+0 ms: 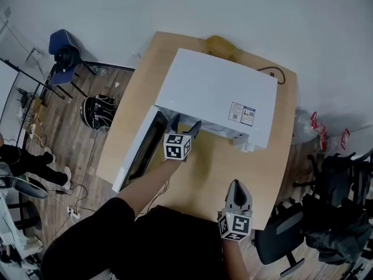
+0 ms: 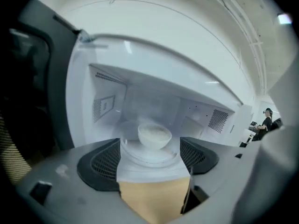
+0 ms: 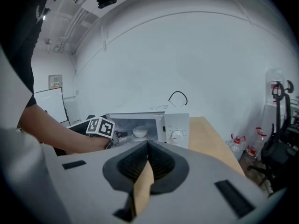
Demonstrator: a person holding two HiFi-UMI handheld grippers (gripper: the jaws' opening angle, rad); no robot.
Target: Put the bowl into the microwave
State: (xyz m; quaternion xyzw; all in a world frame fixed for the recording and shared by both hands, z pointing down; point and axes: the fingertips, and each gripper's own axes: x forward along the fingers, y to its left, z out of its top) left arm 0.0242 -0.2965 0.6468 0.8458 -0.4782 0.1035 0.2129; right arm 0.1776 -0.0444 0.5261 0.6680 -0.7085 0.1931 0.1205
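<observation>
A white bowl [image 2: 154, 135] sits on the glass turntable inside the open white microwave [image 1: 218, 95]; the same bowl [image 3: 139, 132] shows small in the right gripper view. My left gripper [image 1: 185, 125] is open just outside the microwave's mouth, its jaws wide apart and empty, apart from the bowl. Its two pads [image 2: 103, 164] frame the turntable. My right gripper [image 1: 237, 190] hangs back near the table's front edge, shut, with its pads together and nothing between them. The microwave door [image 1: 140, 150] swings open to the left.
The microwave stands on a wooden table [image 1: 256, 174]. A yellow object [image 1: 220, 45] lies behind it, and a black cable [image 1: 274, 73] runs at the back right. Office chairs [image 1: 291, 238] stand to the right, a blue chair [image 1: 64, 51] at the far left.
</observation>
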